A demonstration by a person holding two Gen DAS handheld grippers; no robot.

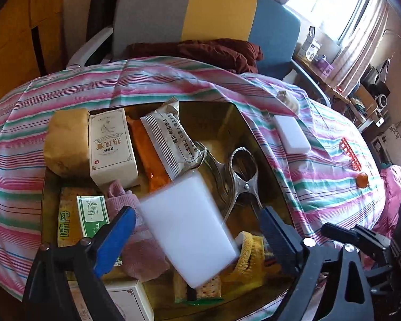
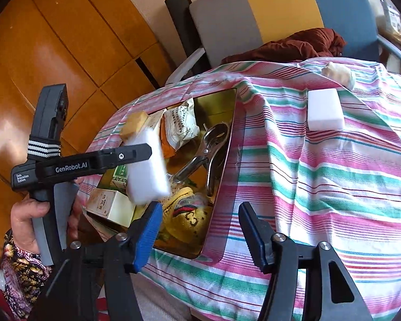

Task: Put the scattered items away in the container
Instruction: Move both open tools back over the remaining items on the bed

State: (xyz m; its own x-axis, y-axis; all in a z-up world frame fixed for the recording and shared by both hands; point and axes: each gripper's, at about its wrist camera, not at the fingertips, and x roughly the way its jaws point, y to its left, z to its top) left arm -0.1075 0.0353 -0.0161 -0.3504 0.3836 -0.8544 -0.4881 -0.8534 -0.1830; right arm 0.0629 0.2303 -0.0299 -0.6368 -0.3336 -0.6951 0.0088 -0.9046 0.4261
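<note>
A gold metal tray lies on a striped cloth and holds boxes, snack packets, socks and metal tongs. A white sponge block is blurred between the open fingers of my left gripper, over the tray; no pad touches it. A second white sponge lies on the cloth right of the tray. My right gripper is open and empty over the tray's near right corner.
A wrapped cream lump lies beyond the second sponge. A small orange fruit and a red comb-like piece lie at the far right. A chair with dark red cloth stands behind.
</note>
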